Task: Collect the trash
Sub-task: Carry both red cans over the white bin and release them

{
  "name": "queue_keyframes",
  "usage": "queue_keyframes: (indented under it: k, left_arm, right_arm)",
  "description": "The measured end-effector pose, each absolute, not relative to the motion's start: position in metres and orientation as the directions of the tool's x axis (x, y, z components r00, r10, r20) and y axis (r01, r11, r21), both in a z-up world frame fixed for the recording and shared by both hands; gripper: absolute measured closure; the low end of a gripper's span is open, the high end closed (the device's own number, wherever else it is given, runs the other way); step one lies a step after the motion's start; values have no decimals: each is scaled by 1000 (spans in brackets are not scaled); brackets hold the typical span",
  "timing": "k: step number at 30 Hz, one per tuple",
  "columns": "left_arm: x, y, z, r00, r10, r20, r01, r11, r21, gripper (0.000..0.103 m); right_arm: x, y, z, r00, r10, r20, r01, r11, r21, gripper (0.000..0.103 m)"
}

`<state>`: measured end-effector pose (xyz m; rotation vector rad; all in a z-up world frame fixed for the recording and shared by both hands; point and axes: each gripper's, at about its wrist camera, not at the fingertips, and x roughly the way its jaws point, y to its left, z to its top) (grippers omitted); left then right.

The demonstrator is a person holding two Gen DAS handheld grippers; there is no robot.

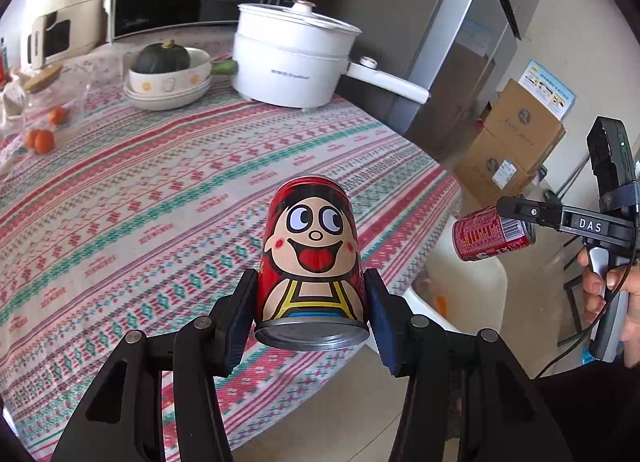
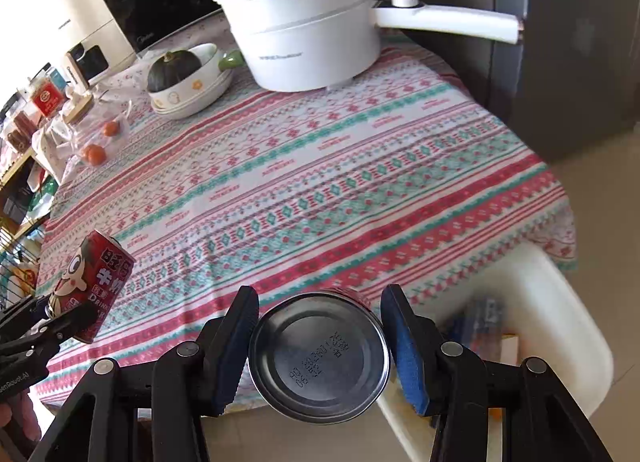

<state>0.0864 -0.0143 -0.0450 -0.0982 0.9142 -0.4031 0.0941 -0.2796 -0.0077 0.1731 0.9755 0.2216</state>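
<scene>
My left gripper [image 1: 311,278] is shut on a red drink can with a cartoon face [image 1: 310,246], held upright over the patterned tablecloth [image 1: 160,201] near the table's front edge. In the right wrist view that can [image 2: 94,286] shows at the far left, tilted in the left gripper [image 2: 60,318]. My right gripper [image 2: 320,302] is shut on a second red can [image 2: 320,358], whose silver base faces the camera. The left wrist view shows this can [image 1: 488,236] lying sideways in the right gripper [image 1: 508,229], past the table's right edge and above a white bin [image 1: 476,286].
The white bin [image 2: 576,302] stands on the floor beside the table corner with some items inside. On the table are a white electric pot [image 2: 308,33], a bowl with a dark green squash [image 2: 180,73] and bagged oranges [image 2: 94,153]. Cardboard boxes [image 1: 516,141] sit by the fridge [image 1: 452,61].
</scene>
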Motion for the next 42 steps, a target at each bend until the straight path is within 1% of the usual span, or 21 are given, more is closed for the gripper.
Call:
queue_keyframes:
  k: [5,11,16,20,27,33,39,40,41,42]
  left_arm:
    - [94,-60,-53,489,-437,-755,379,886,-268,48]
    - [88,-110,-62,424,-485,-765,473,839,-270,48]
    - [76,-142,-72,368,-511,-777,543,796,-267,48]
    - [68,-165,-87,321,-504,-802,591,768,-246,48]
    - [64,-206,-116,247,-496,-833,641,728,-244,48]
    - [80,-222,-144,221,-461,-859,627,742,-237,48]
    - [93,-220,-147,237,-459,-856,619,751,-231,47]
    - [94,-218,-144,236,-463,-854,616,751,-237,43]
    - [95,-215,-139,237,-464,-854,607,757,-243,32]
    - [95,-210,-132,250,-463,-850,597,765,-241,27]
  right_arm:
    - [86,-322,-22,511,211,-833,-28,973,229,48]
    - [75,-352,-44,481,160,-862,16,981,192,48]
    - [64,-372,-58,466,140,-874,65,979,192,48]
    - [58,-389,-67,466,116,-877,109,976,187,48]
    - [53,-410,-88,420,108,-901,165,967,193,48]
    - [53,-422,-98,394,79,-916,189,968,165,48]
    - [55,-428,-102,382,60,-922,217,964,153,48]
    - [55,-429,-102,381,55,-923,219,964,148,48]
    - [56,-428,-103,378,50,-924,220,965,143,48]
    - [57,-428,-104,376,44,-926,223,965,137,48]
